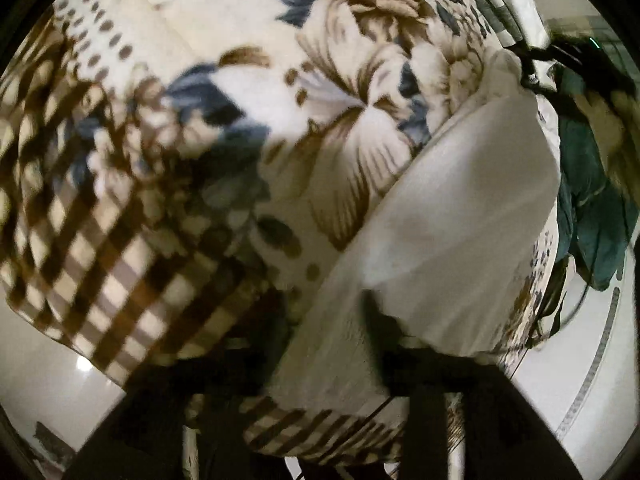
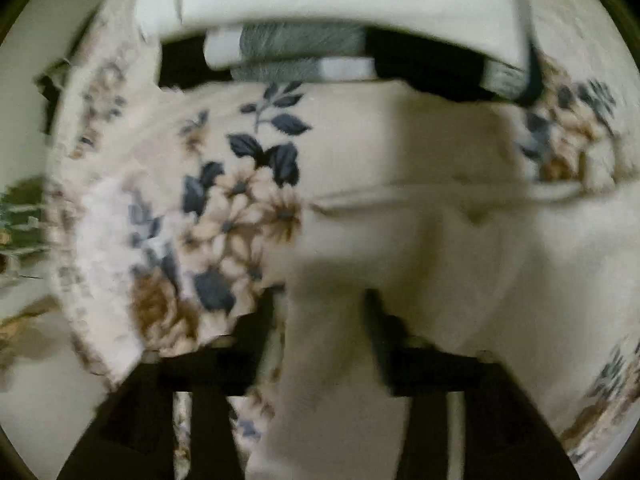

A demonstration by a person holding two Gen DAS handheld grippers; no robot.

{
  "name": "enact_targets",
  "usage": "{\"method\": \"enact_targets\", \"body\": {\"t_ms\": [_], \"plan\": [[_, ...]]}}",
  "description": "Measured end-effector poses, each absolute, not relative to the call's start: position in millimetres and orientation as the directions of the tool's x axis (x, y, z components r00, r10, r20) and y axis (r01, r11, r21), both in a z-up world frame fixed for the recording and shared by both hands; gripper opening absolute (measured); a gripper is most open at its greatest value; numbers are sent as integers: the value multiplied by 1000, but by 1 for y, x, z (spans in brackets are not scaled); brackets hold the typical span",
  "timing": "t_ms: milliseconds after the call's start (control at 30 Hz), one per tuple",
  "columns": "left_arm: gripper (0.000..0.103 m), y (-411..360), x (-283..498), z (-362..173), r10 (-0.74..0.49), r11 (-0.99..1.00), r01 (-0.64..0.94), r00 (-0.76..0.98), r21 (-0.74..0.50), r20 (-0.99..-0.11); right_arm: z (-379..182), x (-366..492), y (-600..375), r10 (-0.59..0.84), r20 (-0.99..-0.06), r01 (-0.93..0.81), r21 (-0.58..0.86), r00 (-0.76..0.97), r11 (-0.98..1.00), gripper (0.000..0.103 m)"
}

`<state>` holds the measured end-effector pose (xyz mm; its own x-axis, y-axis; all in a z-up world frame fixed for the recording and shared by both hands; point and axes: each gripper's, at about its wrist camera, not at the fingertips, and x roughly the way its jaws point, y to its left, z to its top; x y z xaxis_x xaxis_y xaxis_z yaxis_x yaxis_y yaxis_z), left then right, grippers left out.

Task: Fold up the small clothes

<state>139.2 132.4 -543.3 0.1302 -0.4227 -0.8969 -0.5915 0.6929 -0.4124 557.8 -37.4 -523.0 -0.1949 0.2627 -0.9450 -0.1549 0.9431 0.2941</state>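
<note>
A white garment (image 1: 452, 232) lies stretched over a floral blanket (image 1: 320, 92). My left gripper (image 1: 328, 328) is shut on one end of the white garment, which bunches between its black fingers (image 1: 380, 320). In the right wrist view the same cream-white garment (image 2: 420, 240) fills the middle and right. My right gripper (image 2: 324, 312) is shut on a fold of it, cloth rising between the fingers (image 2: 376, 320). Both views are blurred by motion.
The floral blanket (image 2: 224, 208) has a brown checked border (image 1: 100, 248). Folded grey, white and black clothes (image 2: 304, 52) are stacked at the far side. A dark green cloth (image 1: 592, 208) hangs at the right. White floor (image 1: 44, 380) shows below the blanket edge.
</note>
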Motion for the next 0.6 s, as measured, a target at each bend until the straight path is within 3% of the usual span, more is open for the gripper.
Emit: {"method": "enact_targets", "body": {"t_ms": [67, 233, 400, 533, 567, 600], "plan": [[68, 139, 148, -535, -430, 671, -605, 154, -429, -890, -498, 554, -76, 294, -948, -141, 309, -122, 940, 61], [68, 139, 235, -521, -473, 660, -530, 258, -533, -843, -470, 554, -176, 261, -965, -51, 260, 27, 964, 67], [68, 110, 385, -523, -425, 800, -302, 322, -518, -846, -500, 560, -252, 286, -957, 151, 290, 43, 945, 67], [65, 92, 478, -546, -390, 857, -226, 303, -463, -870, -538, 571, -262, 348, -937, 227, 348, 38, 910, 67], [42, 90, 495, -552, -397, 857, -218, 299, -467, -868, -545, 571, -261, 359, -933, 239, 357, 35, 903, 67], [8, 88, 508, -557, -402, 856, -216, 291, -469, -868, -551, 572, -261, 376, -926, 247, 375, 46, 894, 55]]}}
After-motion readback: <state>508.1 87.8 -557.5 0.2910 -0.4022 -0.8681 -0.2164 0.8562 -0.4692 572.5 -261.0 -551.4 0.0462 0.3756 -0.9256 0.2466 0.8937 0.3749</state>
